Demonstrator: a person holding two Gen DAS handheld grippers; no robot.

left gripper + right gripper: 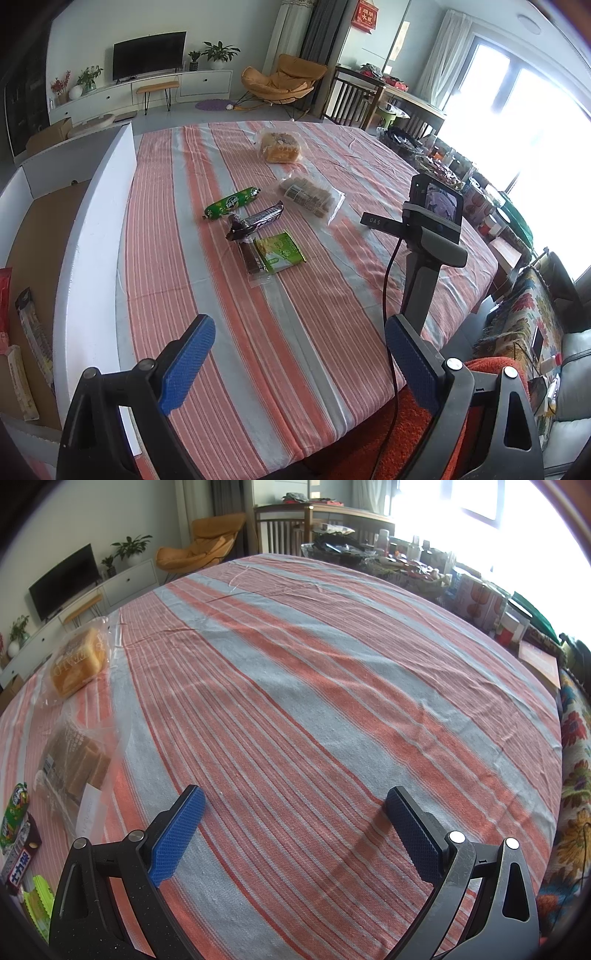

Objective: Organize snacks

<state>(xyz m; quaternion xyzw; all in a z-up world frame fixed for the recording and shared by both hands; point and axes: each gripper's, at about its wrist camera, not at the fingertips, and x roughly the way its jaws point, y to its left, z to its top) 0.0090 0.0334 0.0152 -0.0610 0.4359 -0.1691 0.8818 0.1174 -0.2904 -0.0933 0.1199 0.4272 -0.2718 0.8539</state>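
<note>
Snacks lie on the striped tablecloth (332, 295): a bagged bread loaf (280, 147), a clear bag of brown biscuits (310, 197), a green sausage (232, 204), a dark chocolate bar (258, 219), a green packet (282, 253) and a brown bar in clear wrap (253, 260). My left gripper (299, 354) is open and empty above the near table. My right gripper (295, 827) is open and empty over bare cloth; its body (428, 236) shows in the left wrist view. The loaf (77, 662), biscuits (74, 764), sausage (14, 808) and chocolate bar (20, 860) lie at its left.
A white-walled cardboard box (88, 229) stands at the table's left, with several packets (29, 332) inside. Jars and boxes (476, 602) crowd the far right edge. A patterned sofa (524, 321) is to the right. A cable (388, 295) hangs from the right gripper.
</note>
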